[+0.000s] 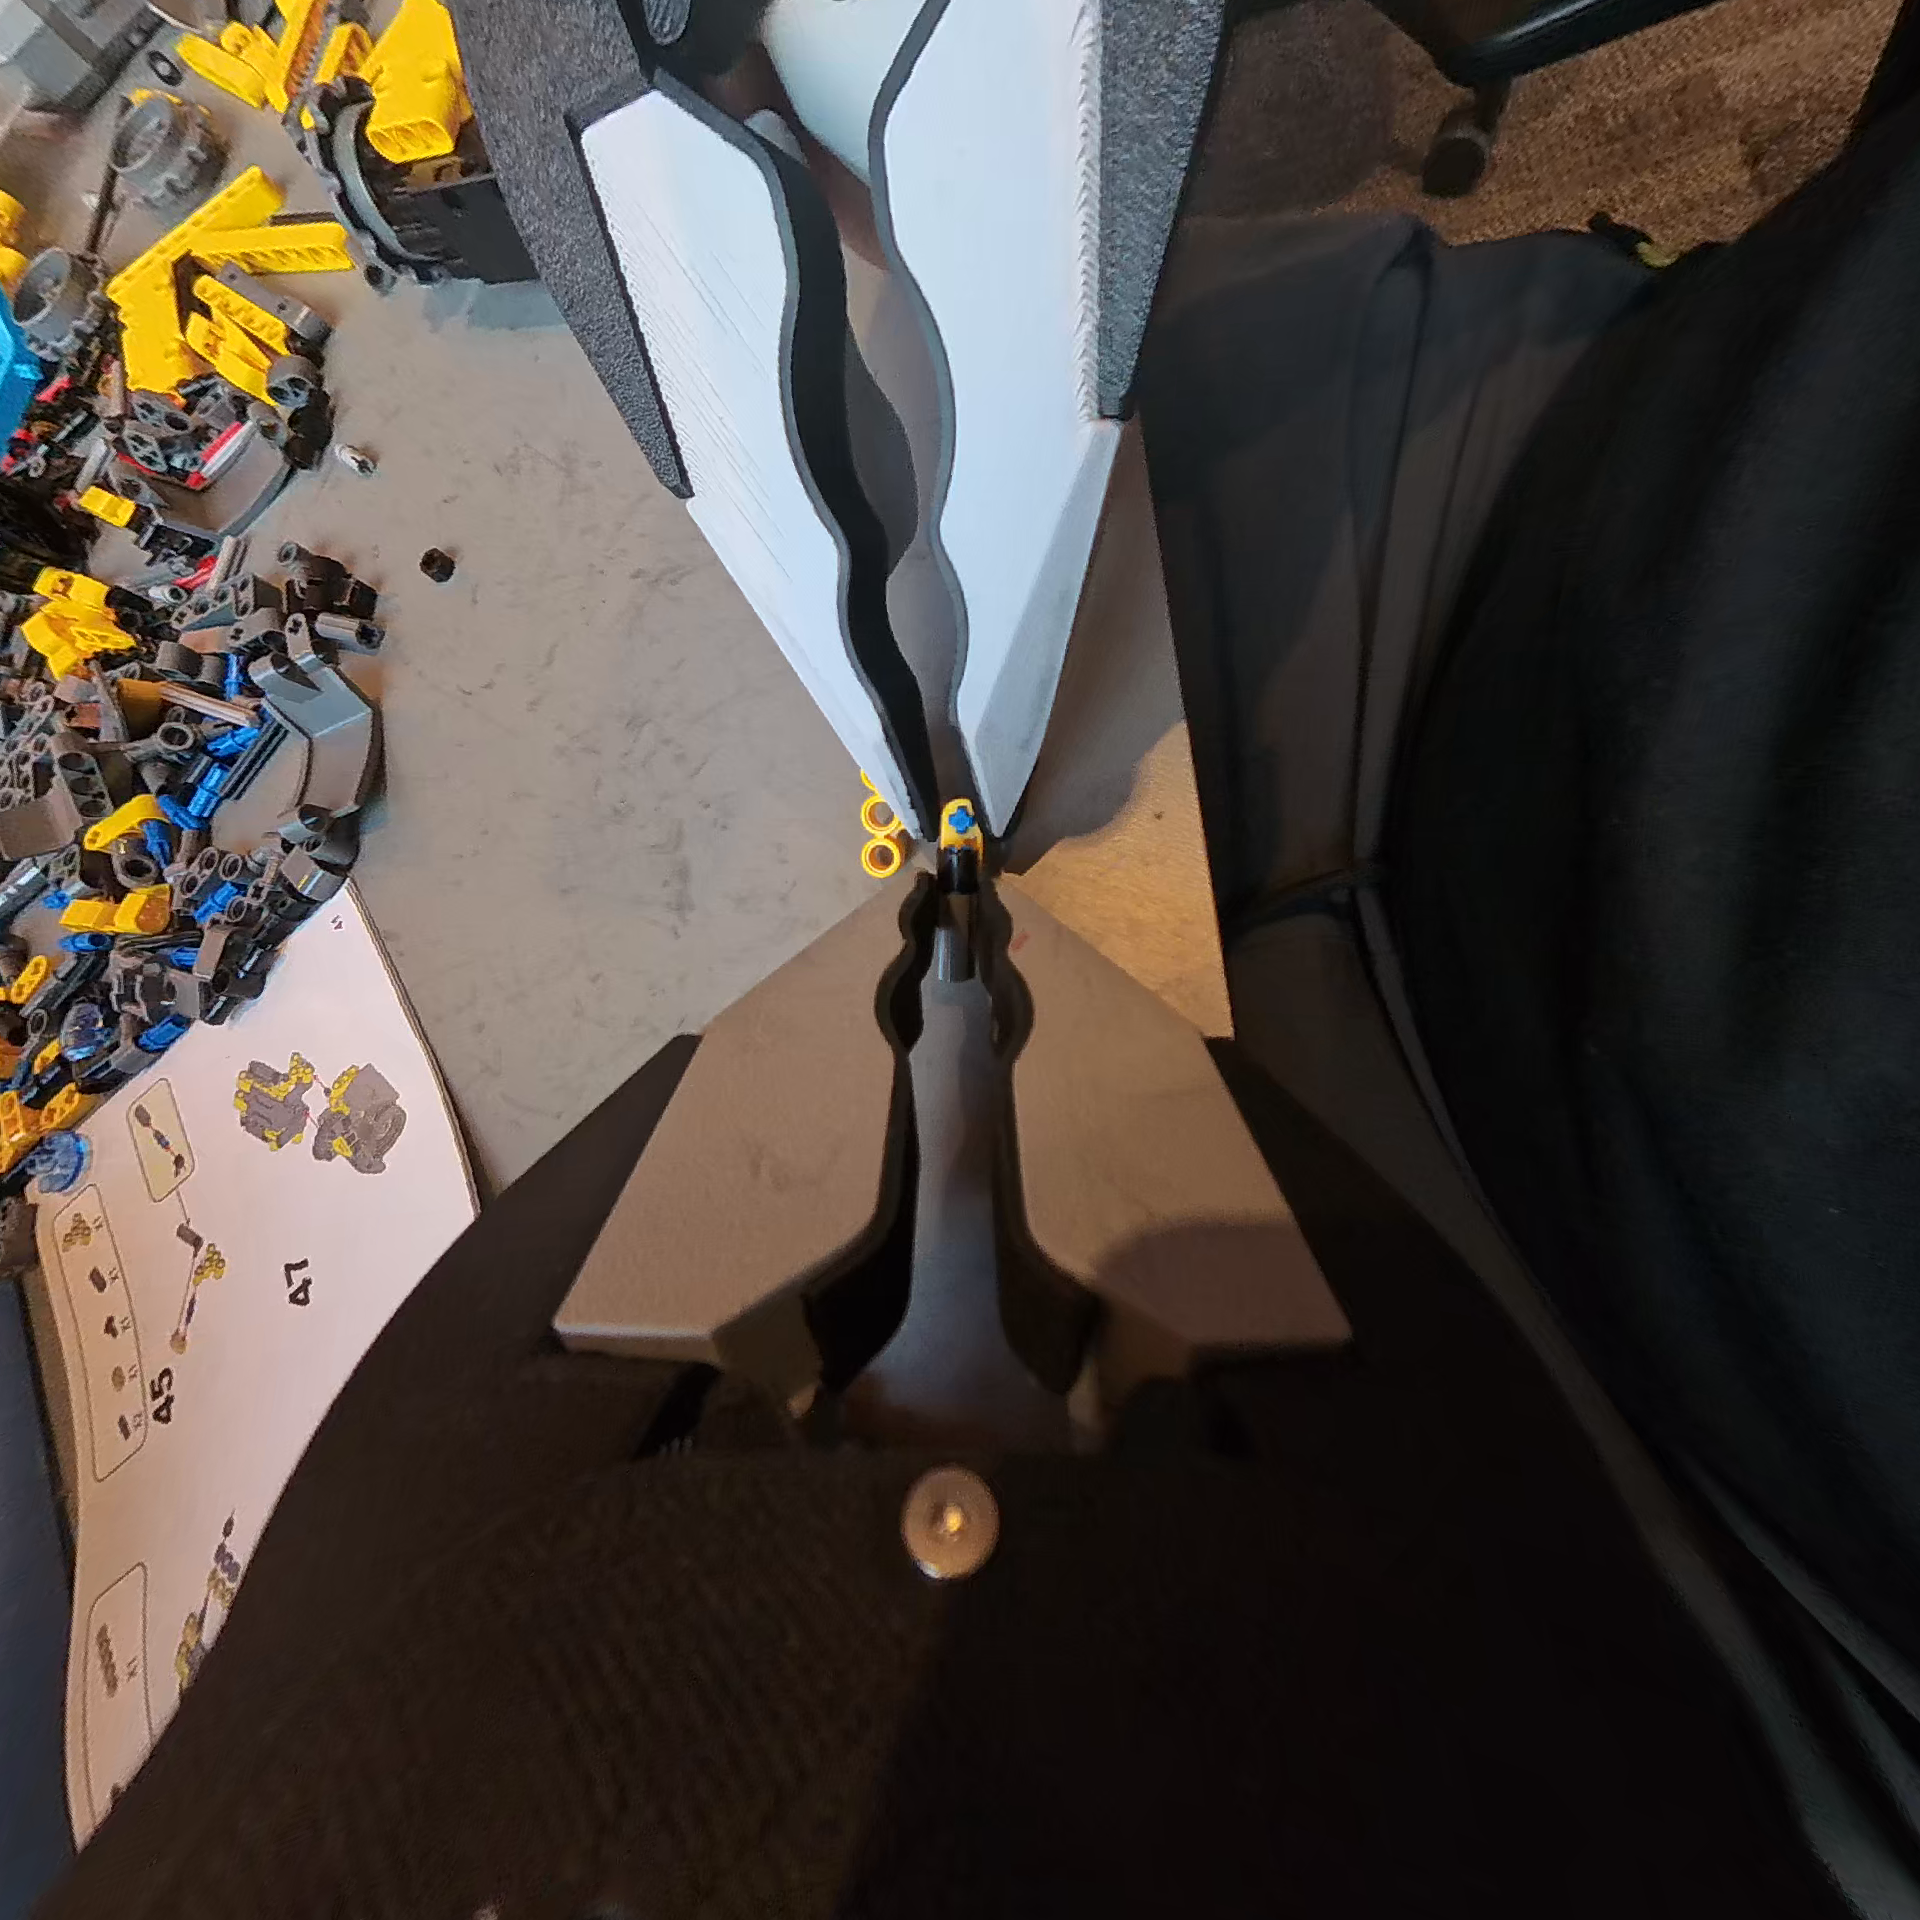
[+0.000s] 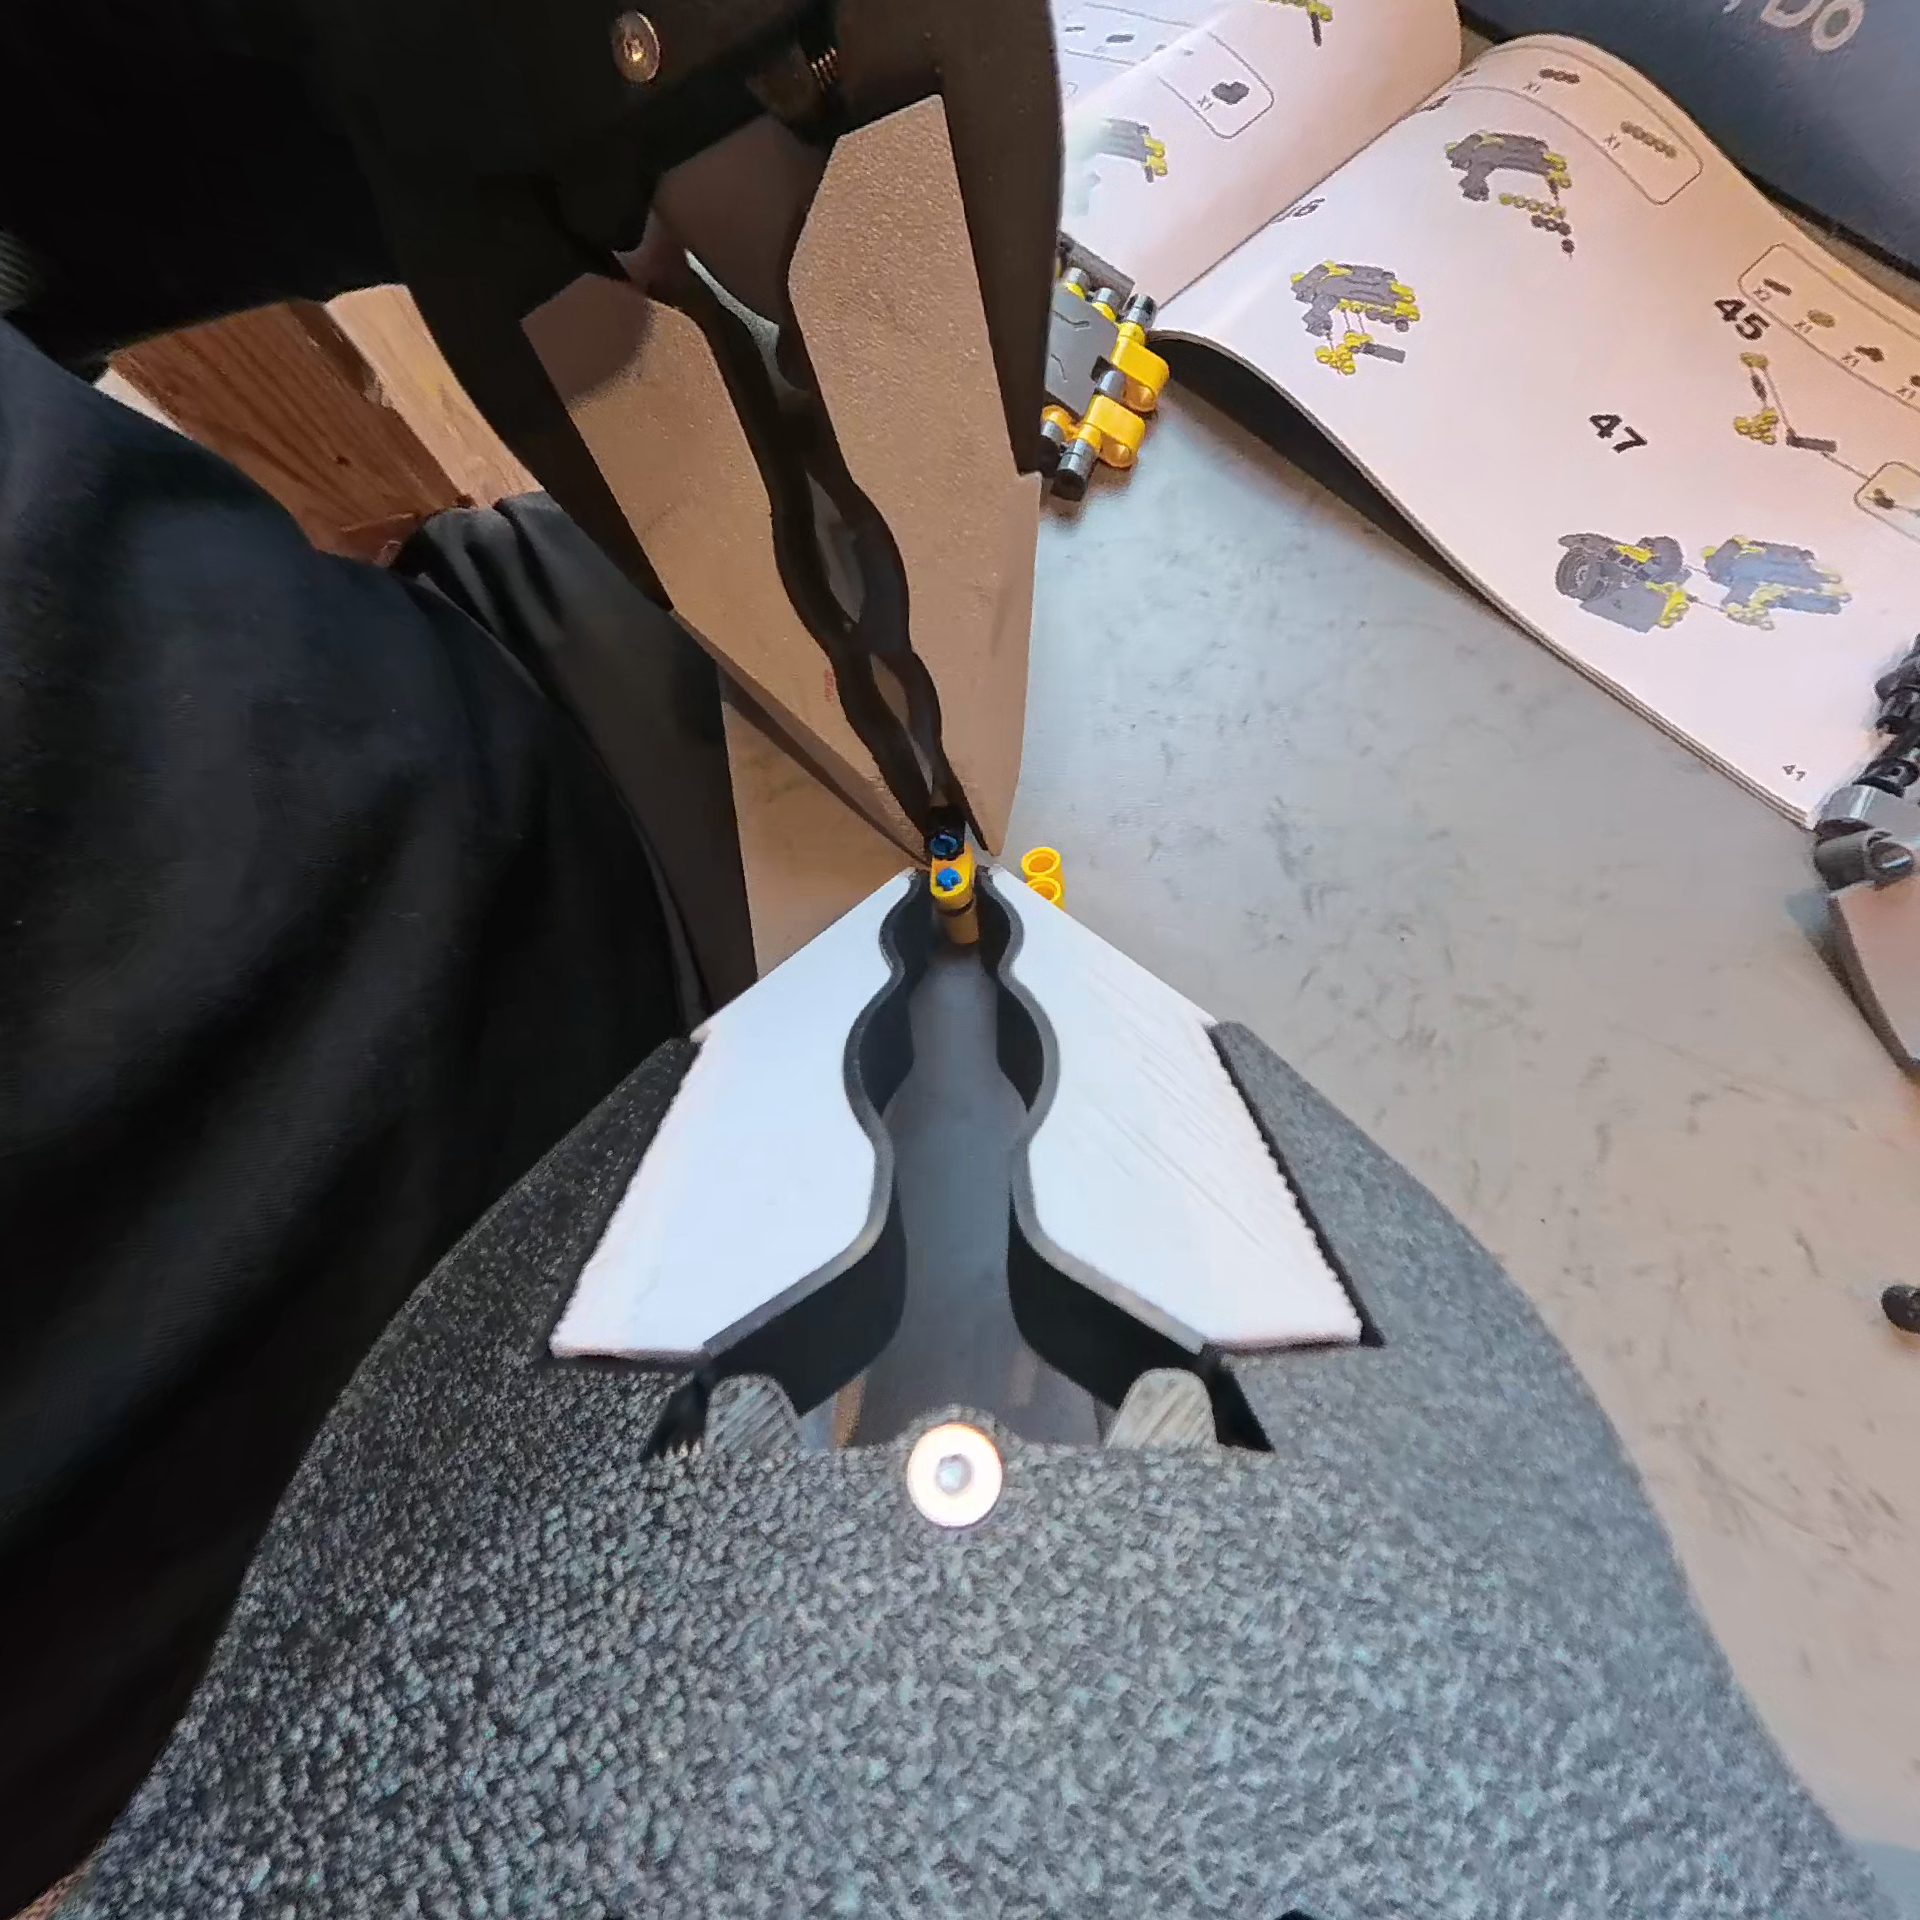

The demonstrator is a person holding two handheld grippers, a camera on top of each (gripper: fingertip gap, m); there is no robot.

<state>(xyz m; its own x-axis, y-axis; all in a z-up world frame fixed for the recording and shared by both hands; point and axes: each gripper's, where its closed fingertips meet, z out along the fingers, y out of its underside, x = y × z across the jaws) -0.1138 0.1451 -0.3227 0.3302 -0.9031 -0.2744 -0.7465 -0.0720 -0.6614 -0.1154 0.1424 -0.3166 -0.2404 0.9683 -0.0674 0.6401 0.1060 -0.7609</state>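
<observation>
My left gripper (image 1: 954,902), with tan fingers, is shut on a small black pin piece (image 1: 953,951). My right gripper (image 2: 951,888), with white fingers, is shut on a small yellow connector with a blue pin in it (image 2: 950,896). The two grippers meet tip to tip just above the grey table (image 1: 582,727), and the two pieces touch end to end. The right gripper (image 1: 958,821) shows from above in the left wrist view, holding the yellow connector (image 1: 960,826). The left gripper (image 2: 951,840) shows from above in the right wrist view. Two loose yellow connectors (image 2: 1044,875) lie on the table beside the tips.
A pile of black, grey, blue and yellow bricks (image 1: 156,727) and a partly built yellow model (image 1: 395,125) lie at the left. An open instruction booklet (image 2: 1558,364) lies nearby, with a small yellow-and-black assembly (image 2: 1101,364) beside it. A person's dark clothing (image 2: 260,935) fills the table edge side. Left and right tips are no more than a few centimetres apart.
</observation>
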